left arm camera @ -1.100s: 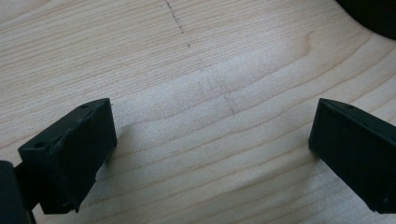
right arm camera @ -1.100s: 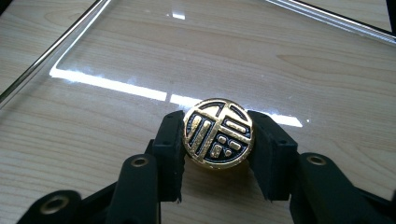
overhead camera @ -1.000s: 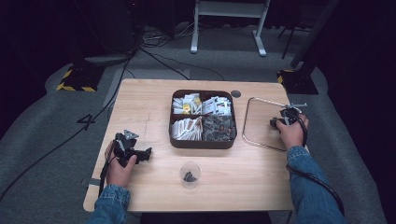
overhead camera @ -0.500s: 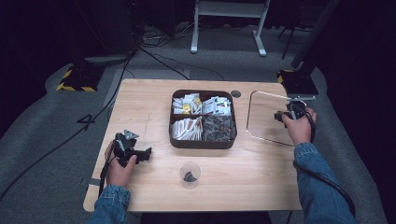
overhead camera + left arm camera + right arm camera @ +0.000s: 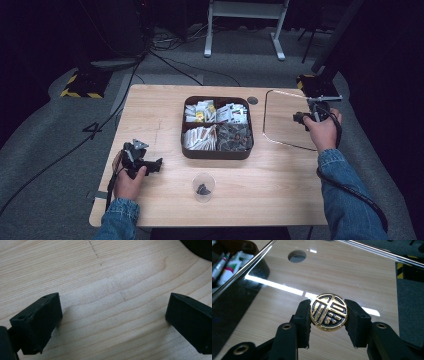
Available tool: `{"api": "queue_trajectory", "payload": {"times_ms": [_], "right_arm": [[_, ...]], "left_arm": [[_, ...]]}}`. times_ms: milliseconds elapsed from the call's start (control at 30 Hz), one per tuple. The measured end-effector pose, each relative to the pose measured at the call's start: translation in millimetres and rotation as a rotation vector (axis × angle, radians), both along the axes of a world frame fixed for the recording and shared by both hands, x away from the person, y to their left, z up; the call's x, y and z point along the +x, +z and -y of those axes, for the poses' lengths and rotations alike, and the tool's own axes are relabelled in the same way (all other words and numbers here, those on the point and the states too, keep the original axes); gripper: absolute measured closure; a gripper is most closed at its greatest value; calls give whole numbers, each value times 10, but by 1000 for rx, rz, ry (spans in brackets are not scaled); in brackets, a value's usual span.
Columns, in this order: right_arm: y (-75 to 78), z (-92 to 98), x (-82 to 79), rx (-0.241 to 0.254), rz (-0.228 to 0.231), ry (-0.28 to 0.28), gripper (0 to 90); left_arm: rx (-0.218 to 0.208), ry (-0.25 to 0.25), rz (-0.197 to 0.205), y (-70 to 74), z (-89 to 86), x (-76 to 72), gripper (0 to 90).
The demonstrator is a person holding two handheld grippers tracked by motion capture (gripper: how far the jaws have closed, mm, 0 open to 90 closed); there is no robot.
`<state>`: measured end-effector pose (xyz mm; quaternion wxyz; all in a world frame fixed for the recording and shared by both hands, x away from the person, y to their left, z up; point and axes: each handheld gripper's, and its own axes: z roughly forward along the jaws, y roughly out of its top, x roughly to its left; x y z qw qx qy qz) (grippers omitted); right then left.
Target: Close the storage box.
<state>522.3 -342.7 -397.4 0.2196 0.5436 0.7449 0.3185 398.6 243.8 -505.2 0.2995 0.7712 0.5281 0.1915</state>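
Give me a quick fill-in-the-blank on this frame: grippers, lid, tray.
1. The right gripper is shut on a gold and black ____.
2. The left gripper is ____, over bare table.
3. The dark tray has ____ compartments.
4. The clear cup stands ____ the tray.

Missing words: knob; open; four; in front of

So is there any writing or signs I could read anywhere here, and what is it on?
"4": a mark on the grey floor left of the table.
A raised gold character, possibly Chinese, that I cannot read for sure: on the round gold-and-black knob held in the right gripper.
Print on the packets in the compartment tray: too small and blurred to read.
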Motion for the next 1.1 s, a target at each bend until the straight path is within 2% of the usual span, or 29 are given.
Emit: {"api": "queue_trajectory", "payload": {"times_ms": [333,600,800,1100], "right_arm": [[259,-214,-7,4,5,24,590],[463,-548,-35,31,28,70,590],[535,-733,-51,40,40,90,590],[570,-1150,-121,46,29,135,590]], "left_arm": [[2,1,1,-1,2,0,8],[2,-1,0,-1,1,2,7],[5,2,1,0,3,7,6],[1,12,0,0,25,39,5]]}}
